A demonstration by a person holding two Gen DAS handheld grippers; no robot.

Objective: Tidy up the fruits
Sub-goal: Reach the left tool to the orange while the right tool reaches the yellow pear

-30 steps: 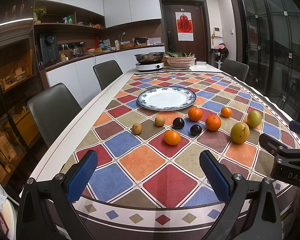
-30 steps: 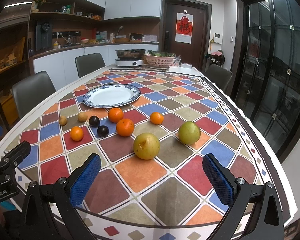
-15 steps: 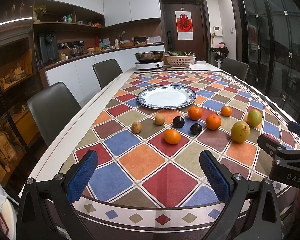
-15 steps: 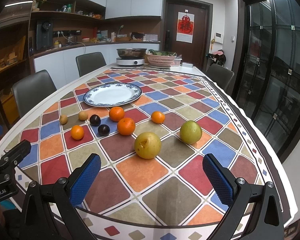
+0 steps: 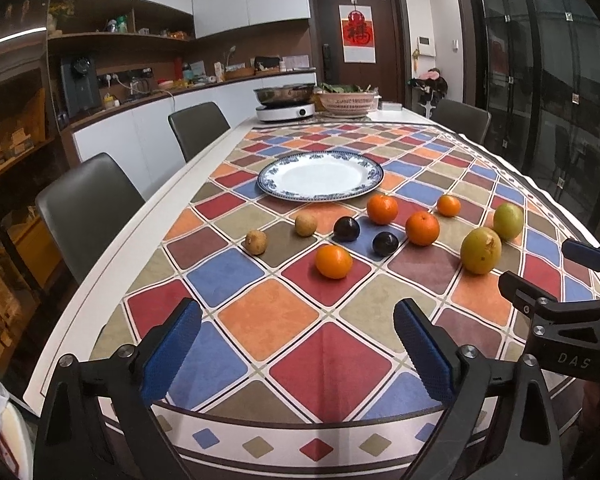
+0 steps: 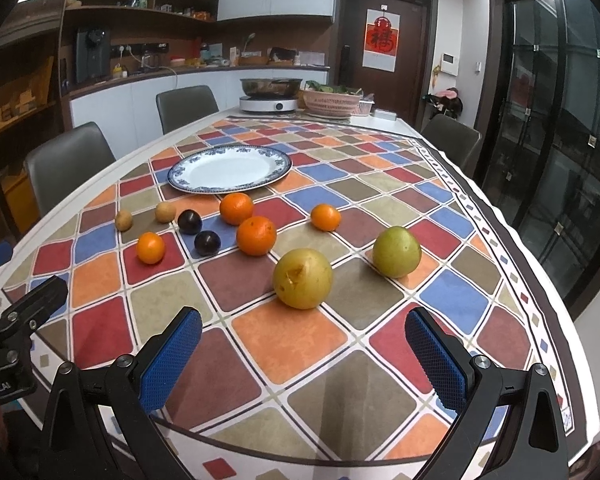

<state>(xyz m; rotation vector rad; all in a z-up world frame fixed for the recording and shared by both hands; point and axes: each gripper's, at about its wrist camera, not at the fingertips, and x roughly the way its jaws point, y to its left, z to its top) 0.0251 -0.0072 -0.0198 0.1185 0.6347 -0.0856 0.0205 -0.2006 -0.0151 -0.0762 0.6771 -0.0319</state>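
An empty blue-rimmed white plate (image 5: 320,190) (image 6: 188,186) lies mid-table. In front of it lie loose fruits: several oranges (image 5: 333,261) (image 6: 256,235), two dark plums (image 5: 385,243) (image 6: 207,243), two small brown fruits (image 5: 256,241) (image 6: 123,220), and two yellow-green fruits (image 5: 481,250) (image 6: 302,278) (image 6: 396,252). My left gripper (image 5: 298,344) is open and empty above the table's near edge. My right gripper (image 6: 304,354) is open and empty, just short of the yellow fruit. Each gripper shows at the edge of the other's view.
The table carries a chequered cloth (image 5: 268,320). At its far end stand an induction cooker with a pan (image 5: 285,110) and a pink basket of greens (image 5: 348,102). Grey chairs (image 5: 88,204) (image 6: 450,140) line both sides.
Both grippers have moved slightly forward towards the fruits. Nothing on the table has moved.
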